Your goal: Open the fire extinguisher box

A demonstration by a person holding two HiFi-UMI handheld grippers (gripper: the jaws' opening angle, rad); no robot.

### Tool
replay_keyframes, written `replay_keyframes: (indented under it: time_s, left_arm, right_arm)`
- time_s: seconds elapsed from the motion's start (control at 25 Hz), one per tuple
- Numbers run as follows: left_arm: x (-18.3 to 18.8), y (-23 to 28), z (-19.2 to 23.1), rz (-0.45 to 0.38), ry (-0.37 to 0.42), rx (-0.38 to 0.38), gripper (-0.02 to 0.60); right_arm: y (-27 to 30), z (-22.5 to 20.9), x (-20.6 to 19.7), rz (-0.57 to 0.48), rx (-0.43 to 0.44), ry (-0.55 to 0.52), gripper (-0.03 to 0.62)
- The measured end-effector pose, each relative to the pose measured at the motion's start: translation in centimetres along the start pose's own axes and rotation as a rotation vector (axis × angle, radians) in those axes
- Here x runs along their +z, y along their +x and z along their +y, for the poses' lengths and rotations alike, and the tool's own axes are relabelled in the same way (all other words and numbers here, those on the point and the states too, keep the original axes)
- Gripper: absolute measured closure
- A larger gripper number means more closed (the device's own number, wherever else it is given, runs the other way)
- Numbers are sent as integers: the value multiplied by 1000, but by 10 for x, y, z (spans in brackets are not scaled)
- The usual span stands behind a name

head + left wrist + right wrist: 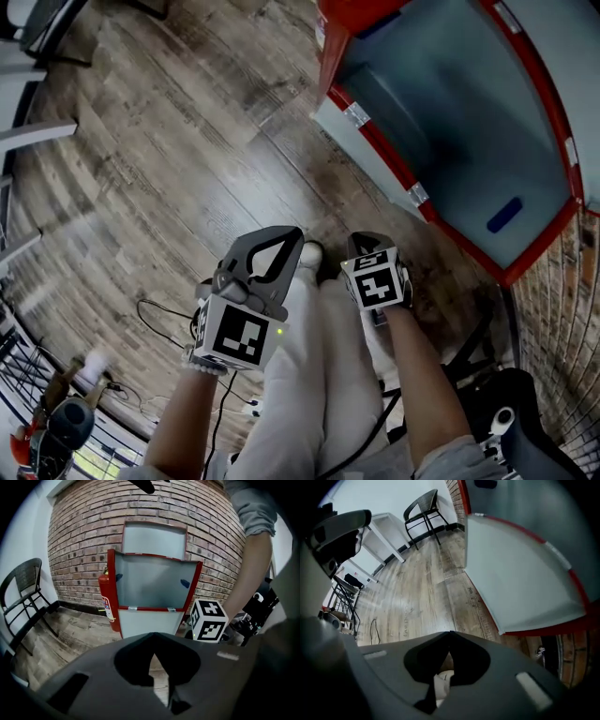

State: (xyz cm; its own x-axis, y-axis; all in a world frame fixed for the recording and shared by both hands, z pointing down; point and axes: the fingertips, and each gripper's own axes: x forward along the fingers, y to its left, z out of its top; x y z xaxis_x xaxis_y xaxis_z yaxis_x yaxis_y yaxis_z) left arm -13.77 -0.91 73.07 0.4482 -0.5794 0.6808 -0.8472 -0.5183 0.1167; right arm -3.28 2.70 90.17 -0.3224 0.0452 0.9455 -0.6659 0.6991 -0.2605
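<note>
Brick wall (pixel 84 541), wood floor (pixel 187 141). Fire extinguisher box (pixel 152 620) at the wall is seen with door (pixel 152 581) swung open (task judged done). Left gripper (pixel 152 635) and right gripper (pixel 450 633) are held shut, empty.

Office-like room; brick wall (pixel 84 536); plank floor (pixel 187 169); wicker chair (pixel 21 581); fire extinguisher box (pixel 154 541).

Tools: 2, the left tool (pixel 286 236) and the right tool (pixel 366 242), each carrying 1 marker cube (pixel 239 333). Fire extinguisher box (pixel 150 622): 1, with 1 red-framed glass panel (pixel 150 581) and 2 metal hinges (pixel 127 608); fire extinguisher (pixel 106 599): 1, red. Black chair (pixel 21 592): 1; white bench (pixel 382 529): 1; forearms (pixel 427 375) behind the tools in the head view: 2
</note>
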Motion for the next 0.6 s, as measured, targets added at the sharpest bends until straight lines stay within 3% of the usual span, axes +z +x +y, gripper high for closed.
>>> replay_keyframes:
  time_s: [0.6]
  left_arm:
    - [146,-94,-38,-81,88,-26,581]
  right_arm:
    - [-231,9,98,-399,-58,6,588]
